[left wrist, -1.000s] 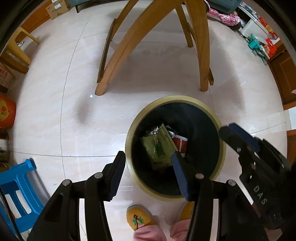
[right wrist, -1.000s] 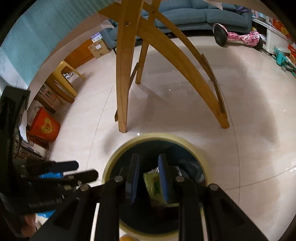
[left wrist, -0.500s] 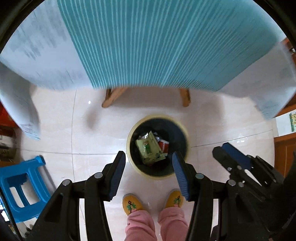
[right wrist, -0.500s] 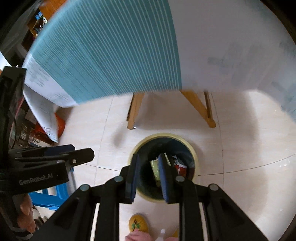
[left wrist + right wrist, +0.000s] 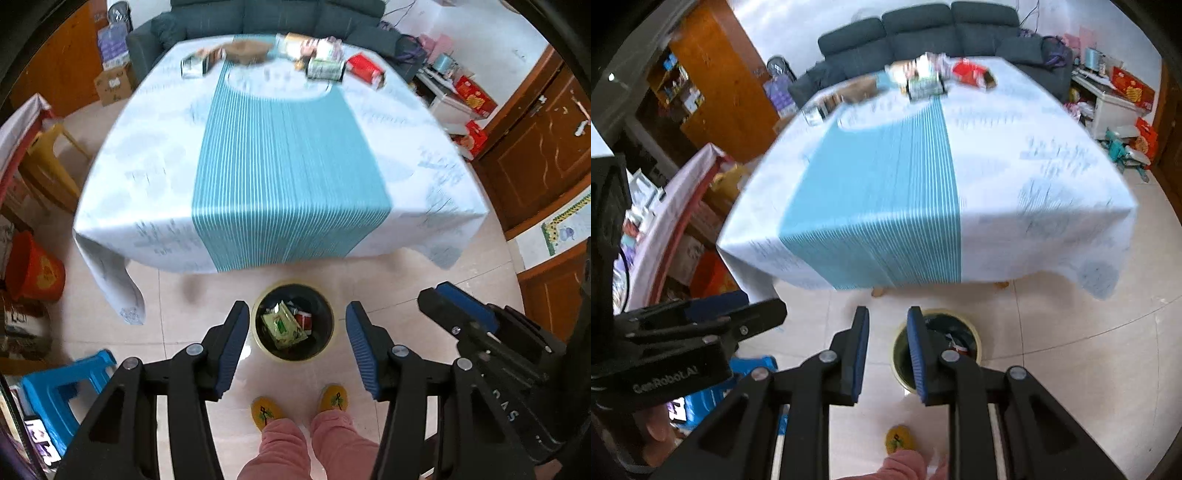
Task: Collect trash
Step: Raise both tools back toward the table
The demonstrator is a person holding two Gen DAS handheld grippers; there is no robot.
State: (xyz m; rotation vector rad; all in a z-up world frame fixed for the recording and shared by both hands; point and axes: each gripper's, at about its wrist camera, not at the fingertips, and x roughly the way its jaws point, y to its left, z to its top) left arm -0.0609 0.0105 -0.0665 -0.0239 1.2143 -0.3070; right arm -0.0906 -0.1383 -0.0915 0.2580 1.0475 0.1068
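Note:
A round yellow-rimmed bin (image 5: 330, 334) stands on the floor in front of the table, holding a green packet (image 5: 282, 326) and red wrappers; it also shows in the right wrist view (image 5: 975, 338). Trash lies at the table's far end: cans (image 5: 325, 69), a red packet (image 5: 365, 68), a brown piece (image 5: 245, 51); in the right wrist view these are blurred (image 5: 925, 86). My left gripper (image 5: 297, 349) is open and empty, high above the bin. My right gripper (image 5: 888, 354) is empty, jaws a narrow gap apart.
A table with a white and teal striped cloth (image 5: 288, 155) fills the middle. A blue stool (image 5: 59, 391), red bucket (image 5: 35, 267) and yellow chair (image 5: 48, 162) stand left. A dark sofa (image 5: 273, 16) is behind. My slippered feet (image 5: 266, 411) are below.
Both grippers have risen from just above the bin under the table to well above table height. The tabletop with its trash has come into view. Neither gripper's opening changed.

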